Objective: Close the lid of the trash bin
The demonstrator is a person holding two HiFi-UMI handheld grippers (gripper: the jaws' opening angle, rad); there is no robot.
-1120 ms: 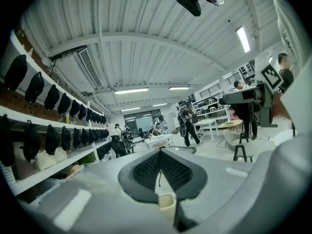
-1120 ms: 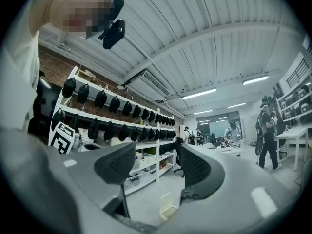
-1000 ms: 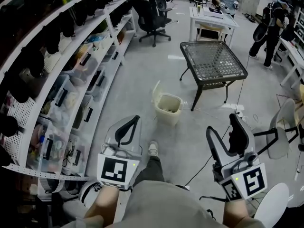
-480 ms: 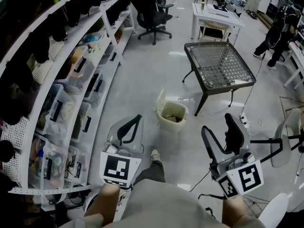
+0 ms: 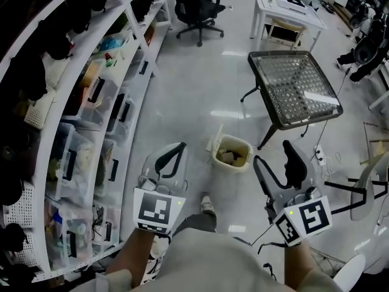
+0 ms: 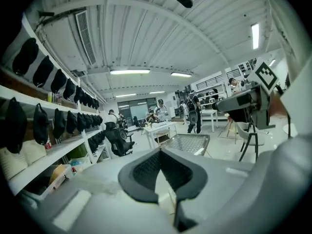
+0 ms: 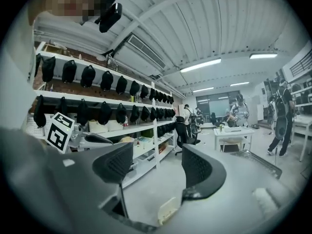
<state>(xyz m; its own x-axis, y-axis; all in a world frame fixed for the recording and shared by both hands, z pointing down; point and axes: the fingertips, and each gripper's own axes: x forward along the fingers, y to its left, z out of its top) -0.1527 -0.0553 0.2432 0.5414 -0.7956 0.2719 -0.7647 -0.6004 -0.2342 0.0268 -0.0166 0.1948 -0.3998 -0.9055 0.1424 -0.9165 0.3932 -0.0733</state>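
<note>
Overhead, the cream plastic trash bin [image 5: 232, 156] stands on the grey floor [image 5: 182, 102] just ahead of me, its lid [image 5: 216, 137] upright: closing not begun. My left claw [image 6: 161, 152] shows tips pressed together, empty. My right claw [image 7: 156, 165] has just been spreading; nothing sits between its jaws.

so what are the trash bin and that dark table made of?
Trash bin: looks like cream plastic, matte, with smooth moulded walls and a lid standing open. Table: dark, metal-looking frame. The top looks like mesh or woven lattice, maybe under glass, given the sharp glare.
</note>
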